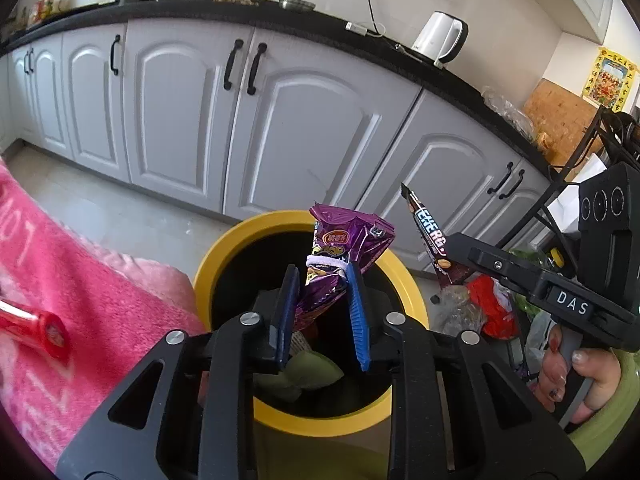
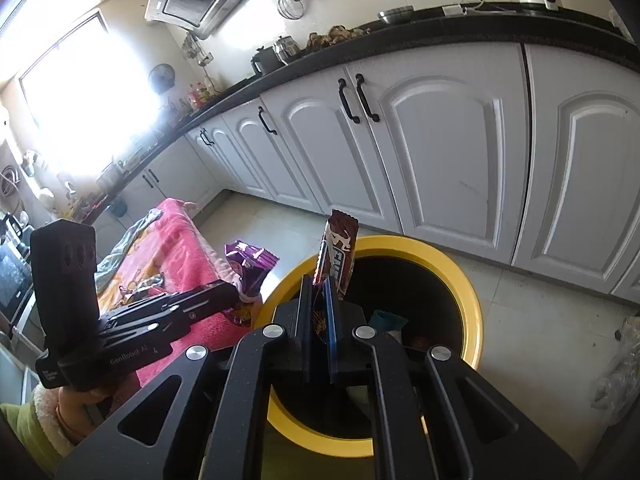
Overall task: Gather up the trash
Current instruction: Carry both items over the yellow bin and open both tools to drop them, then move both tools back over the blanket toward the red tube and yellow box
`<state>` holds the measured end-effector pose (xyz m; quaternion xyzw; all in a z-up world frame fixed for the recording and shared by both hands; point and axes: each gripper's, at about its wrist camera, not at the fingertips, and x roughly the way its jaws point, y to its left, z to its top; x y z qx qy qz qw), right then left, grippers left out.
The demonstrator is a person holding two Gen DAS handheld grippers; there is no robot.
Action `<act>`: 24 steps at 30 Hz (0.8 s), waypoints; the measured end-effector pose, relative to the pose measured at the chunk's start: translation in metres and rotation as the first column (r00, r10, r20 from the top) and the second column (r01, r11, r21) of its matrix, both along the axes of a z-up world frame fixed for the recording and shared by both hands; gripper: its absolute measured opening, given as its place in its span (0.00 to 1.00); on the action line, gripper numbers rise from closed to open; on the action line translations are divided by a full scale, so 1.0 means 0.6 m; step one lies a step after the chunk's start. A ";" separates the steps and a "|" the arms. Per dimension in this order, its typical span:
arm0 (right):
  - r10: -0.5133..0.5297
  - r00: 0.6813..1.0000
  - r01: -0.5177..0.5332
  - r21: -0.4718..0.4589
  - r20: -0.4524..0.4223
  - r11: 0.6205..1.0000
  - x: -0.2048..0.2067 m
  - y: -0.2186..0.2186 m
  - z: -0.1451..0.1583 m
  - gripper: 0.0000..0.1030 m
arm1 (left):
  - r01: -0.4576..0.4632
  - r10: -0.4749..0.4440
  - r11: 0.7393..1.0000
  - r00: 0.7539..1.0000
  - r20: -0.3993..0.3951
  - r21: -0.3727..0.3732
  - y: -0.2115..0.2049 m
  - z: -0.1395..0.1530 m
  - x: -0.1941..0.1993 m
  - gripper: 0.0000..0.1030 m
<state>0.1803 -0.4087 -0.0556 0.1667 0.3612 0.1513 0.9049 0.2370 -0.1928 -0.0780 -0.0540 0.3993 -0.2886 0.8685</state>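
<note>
My left claw (image 1: 320, 280) is closed on a crumpled purple snack bag (image 1: 344, 248), its blue pads (image 1: 357, 312) pinching the bag's lower half so the upper part stands up above the fingertips; a white band wraps the bag just above the grip. The bag hangs over the mouth of the yellow-rimmed bin (image 1: 224, 248), which stands on the floor (image 1: 120, 208) in front of the white cabinet doors (image 1: 180, 112). Inside the bin I can see a pale green item (image 1: 316, 368) lying low in the dark interior. My right claw (image 2: 320, 292) is nearly fully closed, clamped on a brown snack-bar wrapper (image 2: 338, 248) that sticks up between its fingers, also above the bin's opening, near the rim's left side in the right wrist view. From the left wrist view, that wrapper (image 1: 430, 236) shows white lettering and sits just to the right of the bin's rim, with my right hand (image 1: 576, 376) gripping the handle below. A pink blanket (image 1: 80, 280) lies left of the bin with a red item (image 1: 36, 320) on it. To the right of the bin there is a heap of plastic bags (image 1: 480, 308) on the floor. On the black counter (image 1: 240, 12) above the cabinets stands a white kettle (image 1: 440, 40).
</note>
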 end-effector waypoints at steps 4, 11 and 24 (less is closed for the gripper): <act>-0.015 1.000 0.015 0.011 -0.015 1.000 0.003 -0.003 -0.009 0.16 | -0.001 0.001 1.000 1.000 -0.015 0.011 -0.004 -0.014 0.002 0.20; -0.055 0.998 0.055 0.019 -0.008 0.998 0.002 -0.016 -0.004 0.35 | -0.028 0.028 0.999 0.999 -0.019 0.027 0.007 -0.020 0.002 0.54; -0.049 0.997 0.051 -0.042 0.061 0.998 -0.018 0.011 0.027 0.74 | -0.125 0.125 0.992 0.992 0.004 0.032 0.067 0.009 -0.014 0.89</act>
